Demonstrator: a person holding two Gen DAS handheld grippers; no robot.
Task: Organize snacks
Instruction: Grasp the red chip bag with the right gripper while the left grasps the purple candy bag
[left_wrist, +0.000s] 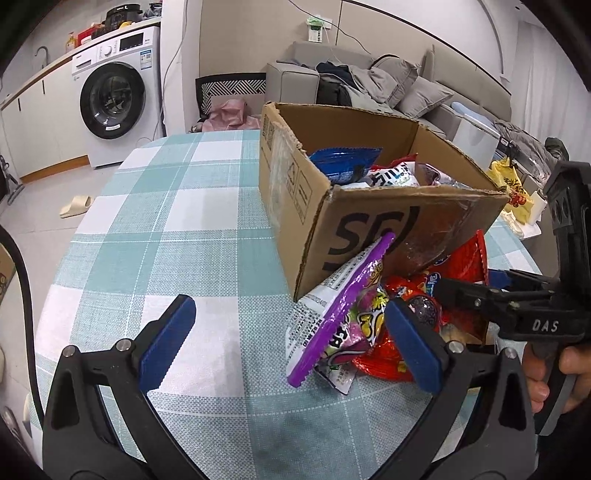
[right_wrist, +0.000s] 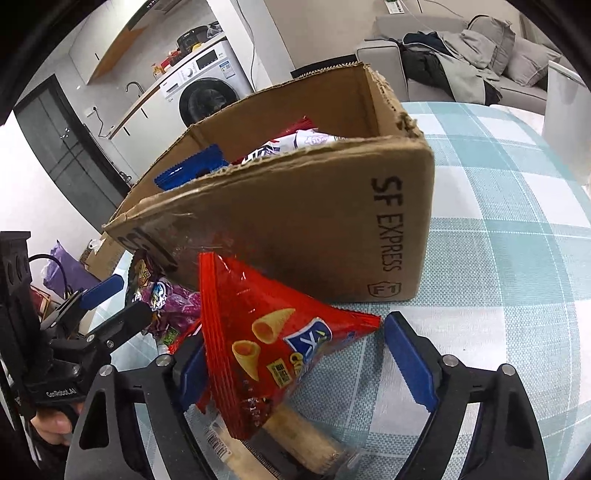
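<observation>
A brown SF Express cardboard box (left_wrist: 369, 229) (right_wrist: 295, 229) stands on the checked table and holds a blue packet (left_wrist: 343, 162) and a white packet (left_wrist: 391, 177). Against its near wall leans a pile of snacks: a purple packet (left_wrist: 343, 310) (right_wrist: 166, 299) and a red corn-snack bag (right_wrist: 266, 343) (left_wrist: 461, 262). My left gripper (left_wrist: 291, 339) is open, its right finger beside the purple packet. My right gripper (right_wrist: 303, 365) is open around the red bag, with a transparent pack of wafer rolls (right_wrist: 306, 443) lying below it.
The teal checked tablecloth (left_wrist: 177, 229) (right_wrist: 517, 258) spreads left of the box and right of it. A yellow bag (left_wrist: 513, 192) lies at the far right table edge. A washing machine (left_wrist: 114, 99) and a grey sofa (left_wrist: 388, 81) stand behind.
</observation>
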